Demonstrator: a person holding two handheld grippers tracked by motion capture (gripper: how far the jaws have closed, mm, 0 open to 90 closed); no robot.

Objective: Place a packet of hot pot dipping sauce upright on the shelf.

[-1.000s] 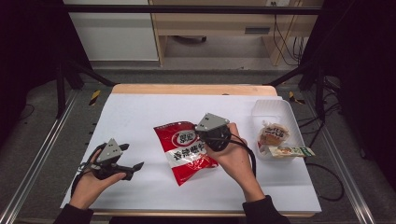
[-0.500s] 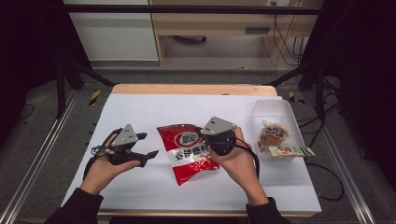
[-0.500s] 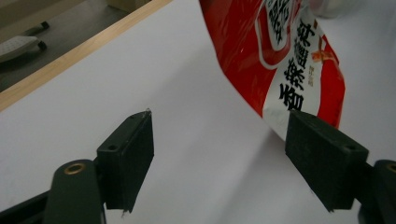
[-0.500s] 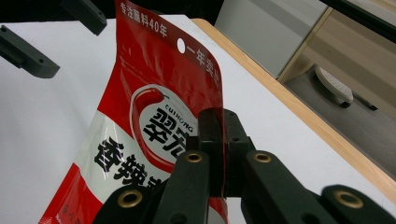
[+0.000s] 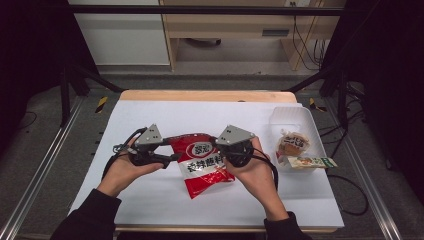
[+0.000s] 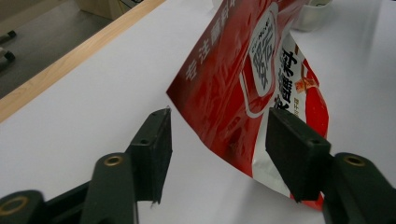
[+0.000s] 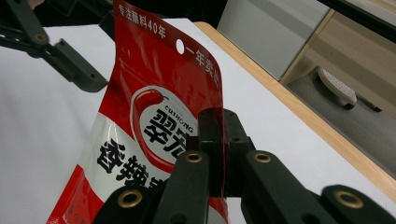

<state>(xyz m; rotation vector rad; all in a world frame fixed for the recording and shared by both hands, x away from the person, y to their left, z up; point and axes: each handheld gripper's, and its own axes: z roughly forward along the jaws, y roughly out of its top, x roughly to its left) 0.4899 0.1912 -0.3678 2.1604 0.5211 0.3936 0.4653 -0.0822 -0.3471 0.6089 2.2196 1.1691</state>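
White table [image 5: 150, 117], wood strip at far edge; bare room left of and beyond the red pouch [image 5: 204, 162], which sits mid-table. Clear tray [image 5: 289, 116] w/ snacks right of pouch. Left gripper [image 5: 167, 159] at pouch's left edge, right gripper [image 5: 222, 150] at its right edge.

Left gripper view: jaws apart, pouch's lower-left edge btwn them (right jaw just beside it).

Right gripper view: jaws clamped on pouch's side edge; pouch lifted, tilted.
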